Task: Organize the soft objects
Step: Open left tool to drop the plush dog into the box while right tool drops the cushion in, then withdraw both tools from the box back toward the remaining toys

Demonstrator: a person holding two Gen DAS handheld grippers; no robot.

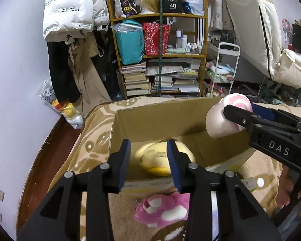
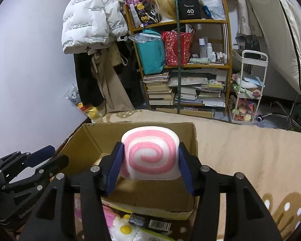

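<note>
An open cardboard box (image 1: pixel 150 108) stands on a tan rug. A yellow plush (image 1: pixel 156 156) lies on its floor. My left gripper (image 1: pixel 148 142) hangs over the box's near rim, open; the yellow plush shows below and beyond the gap, untouched by the pads. My right gripper (image 2: pixel 150 150) holds a pink-and-white swirl cushion (image 2: pixel 150 152) over the box (image 2: pixel 86 140), both blue pads against the cushion's sides. In the left wrist view that cushion (image 1: pixel 224 120) hovers at the box's right wall. A pink plush (image 1: pixel 162 210) lies on the rug in front of the box.
A daisy plush (image 2: pixel 124 229) and a black barcoded packet (image 2: pixel 150 223) lie before the box. Bare rug (image 2: pixel 240 150) stretches to the right. Behind stand a crowded wooden shelf (image 1: pixel 160 50), hanging coats (image 1: pixel 70 10) and a white cart (image 1: pixel 224 66). A person's hand (image 1: pixel 285 190) grips the right tool.
</note>
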